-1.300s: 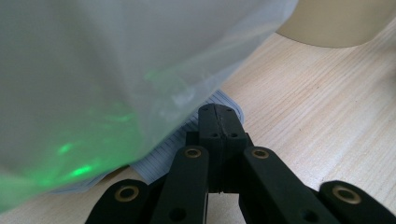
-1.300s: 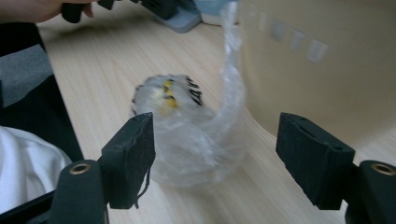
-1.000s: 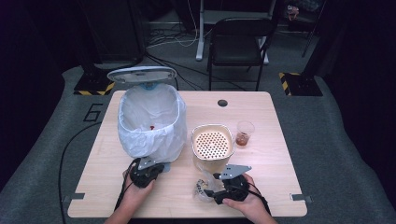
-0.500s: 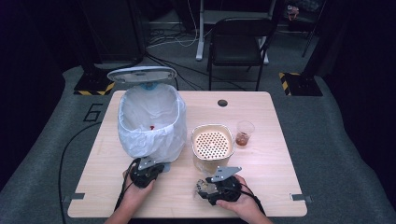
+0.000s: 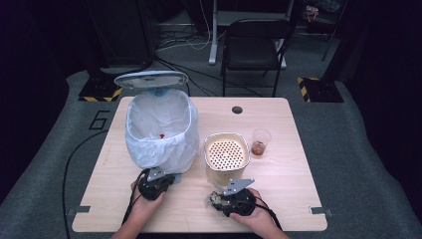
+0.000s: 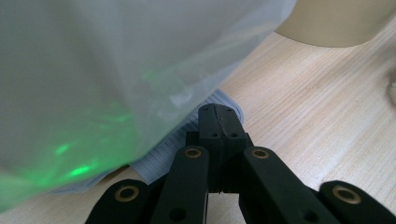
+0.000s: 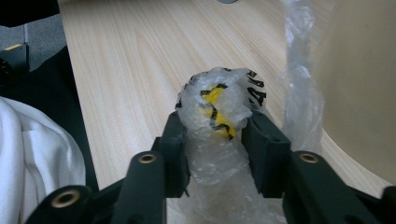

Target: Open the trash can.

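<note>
Sinking toward the wooden table (image 5: 298, 149), the right gripper (image 7: 215, 133) has just been closing on a crumpled clear plastic wrapper with yellow-black print (image 7: 219, 105) beside the beige perforated-lid container (image 5: 227, 152); the left gripper (image 6: 217, 122) is sitting shut, empty, against the white bag-lined bin (image 5: 159, 129).

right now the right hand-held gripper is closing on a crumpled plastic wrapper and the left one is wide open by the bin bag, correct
Not quite: the left hand-held gripper is shut, its jaws pressed together beside the bin bag, as the left gripper view shows. The right hand-held gripper has indeed just been closing on the crumpled plastic wrapper.
</note>
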{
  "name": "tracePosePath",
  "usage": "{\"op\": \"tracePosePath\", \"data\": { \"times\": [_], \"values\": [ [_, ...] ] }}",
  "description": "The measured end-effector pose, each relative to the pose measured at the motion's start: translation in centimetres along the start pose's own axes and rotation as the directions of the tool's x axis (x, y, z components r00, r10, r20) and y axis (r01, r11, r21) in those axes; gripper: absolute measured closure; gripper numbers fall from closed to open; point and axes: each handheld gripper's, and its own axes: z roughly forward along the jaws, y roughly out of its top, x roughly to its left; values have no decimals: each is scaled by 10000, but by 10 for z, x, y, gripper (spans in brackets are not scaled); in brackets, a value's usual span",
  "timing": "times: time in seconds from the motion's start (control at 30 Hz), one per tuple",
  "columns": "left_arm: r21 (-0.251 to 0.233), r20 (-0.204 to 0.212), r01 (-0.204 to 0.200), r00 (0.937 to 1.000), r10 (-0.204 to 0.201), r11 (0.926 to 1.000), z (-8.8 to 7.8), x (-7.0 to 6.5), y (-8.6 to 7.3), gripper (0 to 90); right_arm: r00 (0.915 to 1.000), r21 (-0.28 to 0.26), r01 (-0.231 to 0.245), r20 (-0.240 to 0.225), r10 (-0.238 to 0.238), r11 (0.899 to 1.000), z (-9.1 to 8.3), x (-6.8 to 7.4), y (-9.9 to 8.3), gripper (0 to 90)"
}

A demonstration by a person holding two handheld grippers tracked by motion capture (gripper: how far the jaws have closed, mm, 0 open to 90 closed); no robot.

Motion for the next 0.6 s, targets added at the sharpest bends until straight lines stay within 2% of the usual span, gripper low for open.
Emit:
{"op": "tracePosePath", "data": {
  "times": [0.07, 0.17, 0.2, 0.27, 0.33, 0.53, 0.6],
  "values": [
    [-20, 49, 0, 10000, 0, 10000, 0, 1, 0, 900, 9999, -25, 130, -22, -130, 9999, -1, 1, 1, 694],
    [-33, 37, 7, 10000, -7, 10000, 0, 0, 0, 900, 9997, -83, 248, -86, -249, 9997, -1, 2, 3, 706],
    [23, 92, -112, 9999, 112, 9999, 0, 1, 0, 900, 9994, -111, 317, -151, -319, 9994, -1, 2, 4, 707],
    [27, 94, -128, 9999, 128, 9999, 0, 1, 0, 900, 9993, -103, 298, -230, -301, 9995, -2, 2, 5, 708],
    [-1, -8, 23, 10000, -23, 10000, 0, 0, 0, 900, 9990, -225, 343, -283, -349, 9992, -4, 4, 7, 708],
    [14, 50, 18, 10000, -18, 10000, 0, 1, 0, 900, 9986, -308, 274, -440, -287, 9992, -12, 6, 12, 707],
    [49, 113, -102, 9999, 102, 9999, 0, 2, 1, 900, 9985, -262, 334, -428, -345, 9991, -17, 8, 15, 707]
  ]
}}
